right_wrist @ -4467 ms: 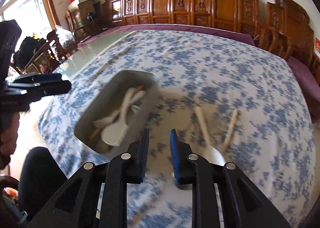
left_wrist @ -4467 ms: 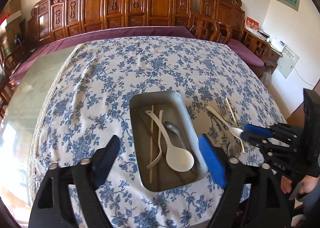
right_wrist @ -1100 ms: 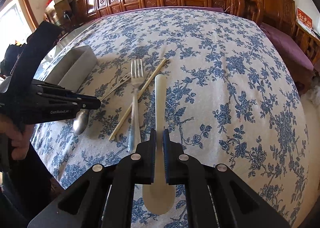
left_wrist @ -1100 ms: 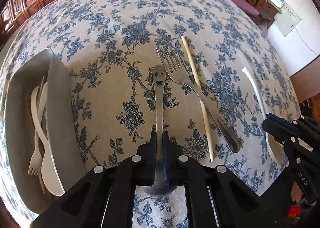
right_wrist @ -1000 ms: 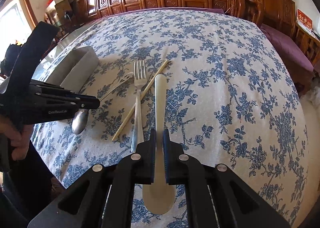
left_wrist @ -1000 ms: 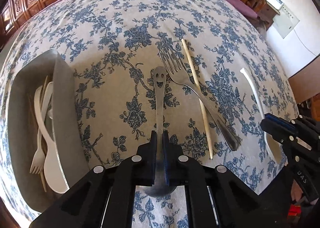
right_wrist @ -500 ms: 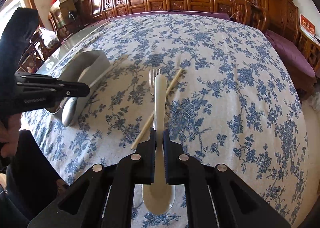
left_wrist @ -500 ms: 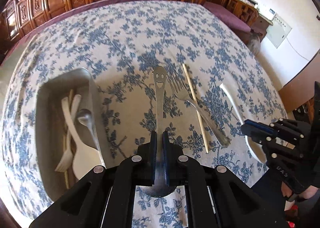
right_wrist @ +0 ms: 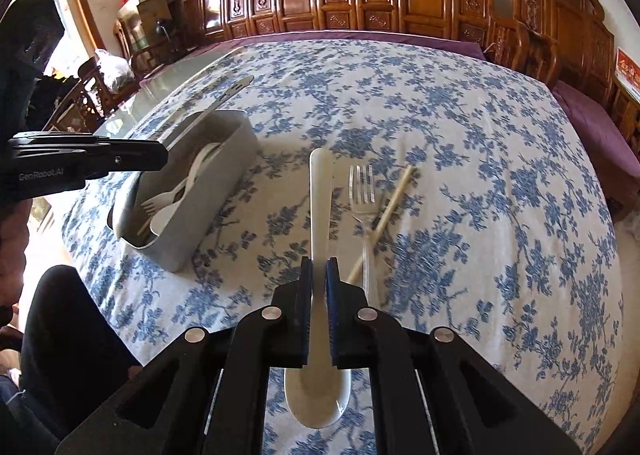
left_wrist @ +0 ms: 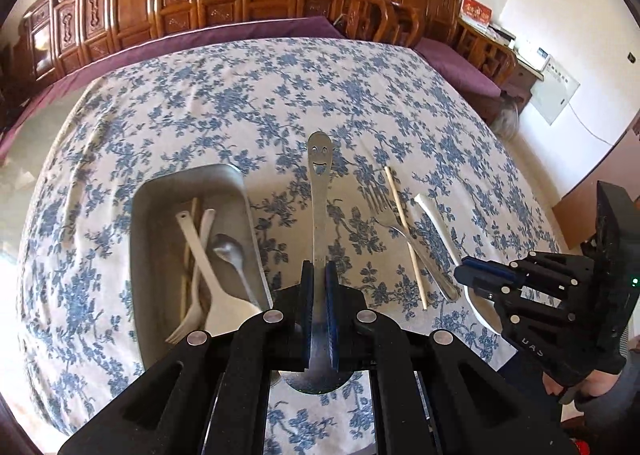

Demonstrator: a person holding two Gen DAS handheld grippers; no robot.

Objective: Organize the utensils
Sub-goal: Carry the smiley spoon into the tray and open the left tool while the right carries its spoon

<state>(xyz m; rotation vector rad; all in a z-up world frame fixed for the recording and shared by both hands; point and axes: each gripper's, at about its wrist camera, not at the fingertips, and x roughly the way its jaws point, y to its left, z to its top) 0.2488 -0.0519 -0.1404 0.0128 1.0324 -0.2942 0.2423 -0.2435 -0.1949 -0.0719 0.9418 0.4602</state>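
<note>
You've lifted both utensils off the counter (left_wrist: 240, 103): left hand-held gripper (left_wrist: 319, 307) clamps the smiley-handled steel spoon (left_wrist: 319, 191), right hand-held gripper (right_wrist: 319, 307) the white ceramic spoon (right_wrist: 320, 207) (metal tray (left_wrist: 236, 191) waits at ten o'clock).

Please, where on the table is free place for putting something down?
The cloth is bare beyond the metal fork and right of the chopstick. A bare strip separates the tray from the fork. Inside the tray is crowded.
</note>
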